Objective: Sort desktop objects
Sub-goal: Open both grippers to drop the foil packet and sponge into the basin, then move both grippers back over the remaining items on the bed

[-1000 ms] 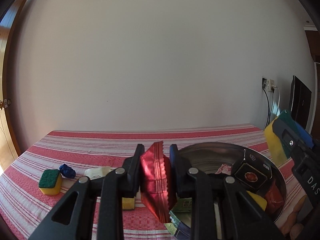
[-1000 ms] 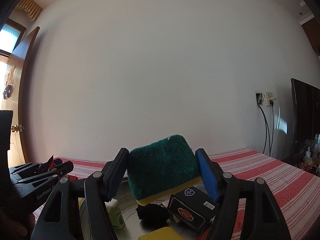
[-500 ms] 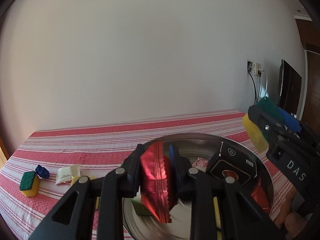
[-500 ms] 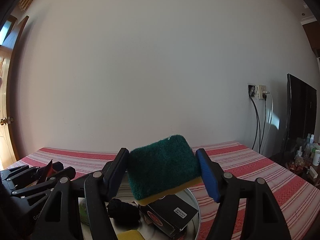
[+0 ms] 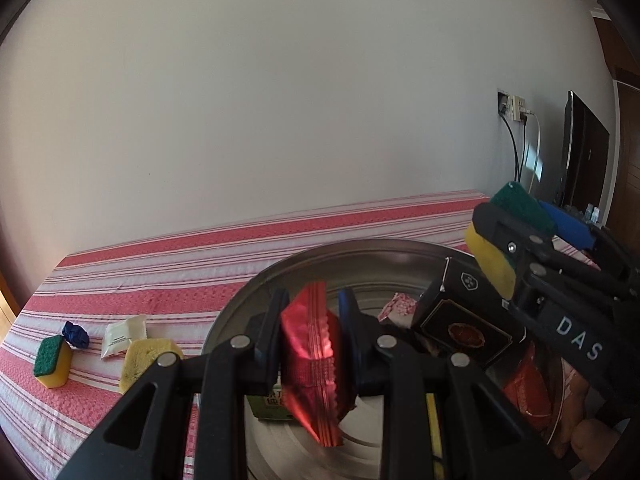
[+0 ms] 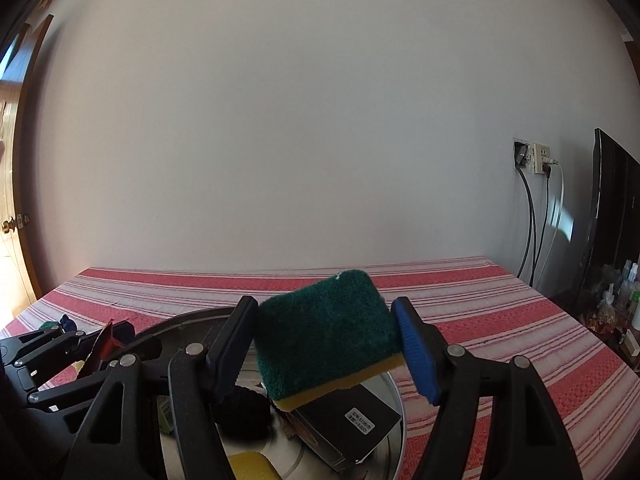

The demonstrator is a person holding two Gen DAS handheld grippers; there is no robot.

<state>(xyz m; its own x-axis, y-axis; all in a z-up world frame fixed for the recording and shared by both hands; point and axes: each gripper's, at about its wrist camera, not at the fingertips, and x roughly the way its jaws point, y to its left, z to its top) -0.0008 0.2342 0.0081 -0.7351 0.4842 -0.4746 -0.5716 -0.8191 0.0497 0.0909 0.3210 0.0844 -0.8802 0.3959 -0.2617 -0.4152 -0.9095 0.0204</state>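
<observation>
- We see the left gripper [image 5: 310, 334] clamped on a red foil packet [image 5: 310, 360], held over the near-left part of the round metal bowl [image 5: 360, 248].
- The packet stands on edge between the fingers, its long axis running up and down, one crimped end above them and the other hanging below toward the bowl floor.
- The right gripper [image 6: 326, 344] is closed on a green-topped yellow sponge [image 6: 326, 336], above the bowl's right side; in the left wrist view that sponge [image 5: 508, 232] sits high over the far-right rim.
- The sponge lies nearly flat, scouring face up and tilted (its left end lower), long axis across the fingers.
- The bowl [image 6: 396, 400] already holds a black box [image 5: 466, 326] leaning on the right wall, a pink-and-white wrapper [image 5: 400, 306], a green carton [image 5: 272, 400], an orange packet [image 5: 528, 388], a black lump [image 6: 240, 406] and a yellow sponge [image 6: 250, 466].
- Bare floor shows only toward the bowl's near middle; the right half is crowded.
- The striped red-and-white tablecloth [image 5: 160, 280] runs back to the wall with open cloth behind the bowl and to its right [image 6: 500, 320].
- Left of the bowl lie a yellow sponge piece [image 5: 146, 362] touching the rim, a white sachet [image 5: 122, 336], a blue crumpled wrapper [image 5: 76, 334] and a small green-and-yellow sponge [image 5: 52, 360], near the table's left edge.
- Textures: crinkled foil, coarse scouring fibre over soft foam, polished ridged steel, woven cloth.
</observation>
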